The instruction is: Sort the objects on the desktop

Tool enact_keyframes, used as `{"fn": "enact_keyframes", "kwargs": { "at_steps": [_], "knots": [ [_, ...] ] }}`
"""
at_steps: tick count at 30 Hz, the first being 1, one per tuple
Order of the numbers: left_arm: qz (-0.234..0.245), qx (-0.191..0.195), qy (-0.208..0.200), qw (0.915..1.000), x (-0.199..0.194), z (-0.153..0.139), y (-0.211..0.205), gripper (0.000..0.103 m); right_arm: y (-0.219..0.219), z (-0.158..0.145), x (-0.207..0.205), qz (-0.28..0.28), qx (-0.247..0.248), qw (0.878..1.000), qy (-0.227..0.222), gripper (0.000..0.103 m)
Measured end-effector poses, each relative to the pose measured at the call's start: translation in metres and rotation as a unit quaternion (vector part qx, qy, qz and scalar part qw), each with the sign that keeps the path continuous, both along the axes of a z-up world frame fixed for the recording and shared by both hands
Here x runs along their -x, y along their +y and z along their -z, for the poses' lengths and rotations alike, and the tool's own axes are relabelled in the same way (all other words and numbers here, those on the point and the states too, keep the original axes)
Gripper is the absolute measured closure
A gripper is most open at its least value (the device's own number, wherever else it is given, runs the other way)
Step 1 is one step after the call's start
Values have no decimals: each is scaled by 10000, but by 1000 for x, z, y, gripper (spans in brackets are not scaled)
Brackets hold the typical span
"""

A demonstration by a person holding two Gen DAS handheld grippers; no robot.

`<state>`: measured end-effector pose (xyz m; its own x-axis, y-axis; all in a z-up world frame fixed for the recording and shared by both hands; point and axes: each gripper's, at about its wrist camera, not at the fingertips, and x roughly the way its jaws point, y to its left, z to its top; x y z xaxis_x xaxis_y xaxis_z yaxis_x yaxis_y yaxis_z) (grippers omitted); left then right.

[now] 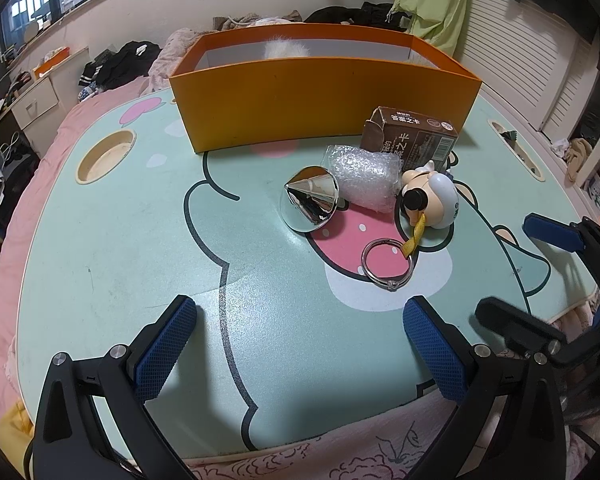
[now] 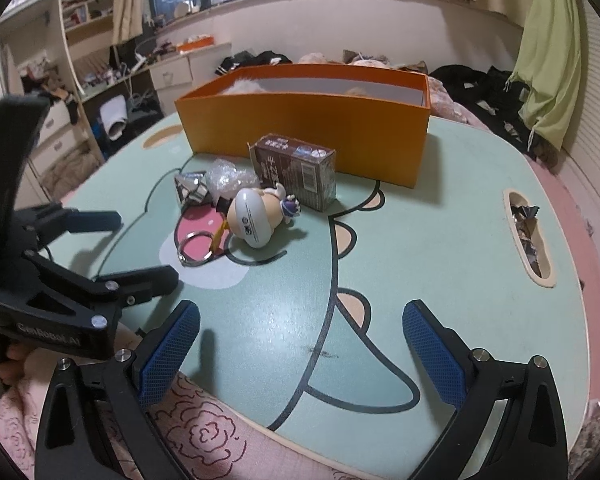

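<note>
While both our grippers, left (image 1: 300, 344) and right (image 2: 300, 344), gape empty, the toy (image 2: 256, 216) lies ahead, nearer the right.

Cartoon-printed lap table (image 1: 112, 264) bearing orange box (image 1: 324, 100), brown carton (image 1: 412, 140), bubble wrap (image 1: 364, 176), chrome cone (image 1: 310, 200), figurine keychain (image 1: 432, 200).

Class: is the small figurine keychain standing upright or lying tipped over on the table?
Tipped over. The figurine keychain lies on its side on the table, head toward the brown carton.

bare tabletop (image 1: 120, 240) nearside, orange box (image 1: 324, 100) blocking far side
</note>
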<state>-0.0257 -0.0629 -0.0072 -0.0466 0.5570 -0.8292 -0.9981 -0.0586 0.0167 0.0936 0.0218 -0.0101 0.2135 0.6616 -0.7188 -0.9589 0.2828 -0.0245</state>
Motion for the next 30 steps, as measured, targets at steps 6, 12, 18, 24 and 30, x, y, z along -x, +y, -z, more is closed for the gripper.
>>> {"fn": "enact_keyframes", "kwargs": {
  "at_steps": [6,12,18,24,30],
  "knots": [
    [4,-14,0,10000,2,0,0,0,21,-27,6,-81,-418,9991,-36,9],
    [14,-16,1,10000,2,0,0,0,72,-21,17,-156,55,9997,-185,32],
    [23,-18,1,10000,2,0,0,0,64,-12,13,-266,70,9996,79,51],
    [3,-30,-2,10000,2,1,1,0,23,-20,8,-238,-497,9982,217,51],
    [-66,-124,-159,9998,8,-5,0,0,-15,-27,-7,120,-1194,9918,438,51]
  ]
}}
